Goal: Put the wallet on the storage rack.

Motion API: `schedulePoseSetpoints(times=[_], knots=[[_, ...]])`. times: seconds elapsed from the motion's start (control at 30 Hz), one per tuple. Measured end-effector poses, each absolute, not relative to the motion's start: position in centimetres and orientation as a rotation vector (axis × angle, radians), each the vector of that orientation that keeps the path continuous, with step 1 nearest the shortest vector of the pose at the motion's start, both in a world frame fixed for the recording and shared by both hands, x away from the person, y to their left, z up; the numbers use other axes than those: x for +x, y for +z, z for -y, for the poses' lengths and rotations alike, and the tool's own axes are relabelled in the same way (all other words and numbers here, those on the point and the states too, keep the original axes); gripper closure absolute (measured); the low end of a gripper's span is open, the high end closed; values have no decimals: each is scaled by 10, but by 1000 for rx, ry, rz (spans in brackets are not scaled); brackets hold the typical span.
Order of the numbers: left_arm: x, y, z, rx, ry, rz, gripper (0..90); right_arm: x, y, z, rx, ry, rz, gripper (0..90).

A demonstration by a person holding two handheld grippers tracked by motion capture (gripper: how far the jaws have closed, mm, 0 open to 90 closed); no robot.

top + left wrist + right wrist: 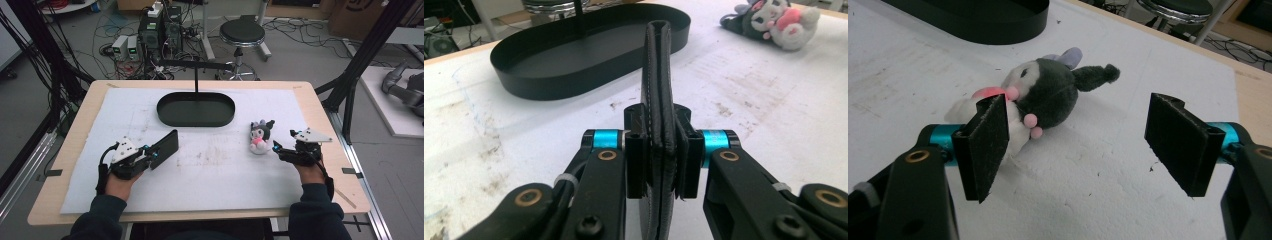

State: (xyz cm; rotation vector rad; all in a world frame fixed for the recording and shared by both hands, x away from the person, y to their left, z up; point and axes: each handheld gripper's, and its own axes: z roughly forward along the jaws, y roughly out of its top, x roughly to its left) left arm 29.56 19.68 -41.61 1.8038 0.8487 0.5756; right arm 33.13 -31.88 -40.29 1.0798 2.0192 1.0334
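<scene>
Black wallet, clamped edge-on in your left gripper near the oval tray; your right gripper gapes empty. Narrow grip: it could pivot loose.

Flat black leather case on edge, clamped, near-left of table.
</scene>
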Motion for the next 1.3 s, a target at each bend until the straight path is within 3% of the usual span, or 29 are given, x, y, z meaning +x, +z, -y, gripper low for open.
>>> schedulePoseSetpoints(times=[0.57, 0.93, 1.3], knots=[[367, -355, -192, 1688, 633, -766, 792, 333, -402, 319, 1078, 1047, -2013, 261], [438, -356, -178, 1845, 695, -780, 791, 337, -403, 318, 1082, 1059, -2011, 262], [474, -381, -155, 1901, 823, -848, 787, 334, -404, 322, 1077, 1063, -2013, 262]])
